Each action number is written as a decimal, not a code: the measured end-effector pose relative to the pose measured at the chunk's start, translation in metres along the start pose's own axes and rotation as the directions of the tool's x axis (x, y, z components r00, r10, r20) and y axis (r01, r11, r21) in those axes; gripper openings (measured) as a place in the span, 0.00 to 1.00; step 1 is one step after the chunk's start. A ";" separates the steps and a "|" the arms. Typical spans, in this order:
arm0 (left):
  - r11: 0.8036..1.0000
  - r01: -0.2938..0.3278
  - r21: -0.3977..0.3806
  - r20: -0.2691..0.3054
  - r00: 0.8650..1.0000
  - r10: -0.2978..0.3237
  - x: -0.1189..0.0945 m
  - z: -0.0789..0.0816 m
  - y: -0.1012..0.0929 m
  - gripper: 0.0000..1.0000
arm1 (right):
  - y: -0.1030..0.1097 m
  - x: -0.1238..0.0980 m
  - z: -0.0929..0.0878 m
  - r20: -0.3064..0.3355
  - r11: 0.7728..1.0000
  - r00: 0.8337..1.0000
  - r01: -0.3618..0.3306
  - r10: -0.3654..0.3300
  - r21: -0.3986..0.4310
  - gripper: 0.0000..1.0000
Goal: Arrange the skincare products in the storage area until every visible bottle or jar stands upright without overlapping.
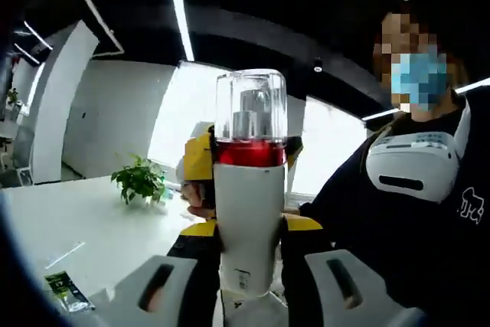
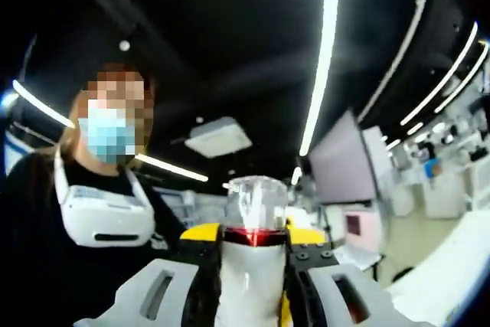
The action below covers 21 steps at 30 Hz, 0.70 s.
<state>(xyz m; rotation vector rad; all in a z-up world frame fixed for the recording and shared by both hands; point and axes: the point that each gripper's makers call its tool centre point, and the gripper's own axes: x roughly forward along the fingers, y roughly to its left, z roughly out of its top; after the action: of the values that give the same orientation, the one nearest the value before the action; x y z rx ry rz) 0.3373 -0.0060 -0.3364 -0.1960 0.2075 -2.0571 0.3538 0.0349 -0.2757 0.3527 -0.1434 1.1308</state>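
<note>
A white bottle [image 1: 246, 220] with a red band and a clear cap stands upright between my left gripper's [image 1: 249, 269] grey jaws, which look shut on its lower body. The yellow and black right gripper [image 1: 197, 160] flanks the bottle from behind at the level of the red band. In the right gripper view the same white bottle [image 2: 253, 273] rises between my right gripper's [image 2: 253, 285] jaws, which press against its sides. The yellow left gripper [image 2: 200, 233] sits just behind it. The bottle is lifted off the table.
A white table [image 1: 69, 220] stretches to the left with a small potted plant [image 1: 140, 180] and a green sachet [image 1: 65, 290] near its front edge. A person in a dark top [image 1: 398, 227] with a white headset [image 1: 417, 162] stands close behind. Desks [image 2: 452, 266] lie at the right.
</note>
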 end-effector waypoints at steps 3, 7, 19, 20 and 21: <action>0.994 -0.096 0.050 -0.077 0.992 0.100 -0.003 -0.009 0.016 0.29 | -0.015 -0.007 -0.003 -0.044 0.995 0.996 0.068 -0.072 -0.072 0.23; 0.985 -0.161 0.062 -0.100 0.981 0.167 -0.003 -0.015 0.027 0.29 | -0.027 -0.010 -0.008 -0.092 0.989 0.989 0.110 -0.119 -0.096 0.23; 0.935 -0.304 0.182 -0.103 0.940 0.326 -0.005 -0.015 0.042 0.29 | -0.045 -0.013 -0.023 -0.200 0.958 0.955 0.175 -0.221 -0.227 0.26; 0.935 -0.303 0.184 -0.097 0.941 0.324 -0.004 -0.014 0.041 0.29 | -0.045 -0.012 -0.026 -0.208 0.957 0.953 0.171 -0.221 -0.234 0.26; 0.932 -0.307 0.193 -0.087 0.941 0.328 -0.003 -0.013 0.040 0.29 | -0.044 -0.011 -0.028 -0.218 0.953 0.949 0.173 -0.228 -0.248 0.26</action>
<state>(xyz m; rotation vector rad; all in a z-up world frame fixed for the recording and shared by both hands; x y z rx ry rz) 0.3700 -0.0214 -0.3580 0.0667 0.1186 -1.7519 0.3876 0.0186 -0.3141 0.0215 -0.0165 0.9342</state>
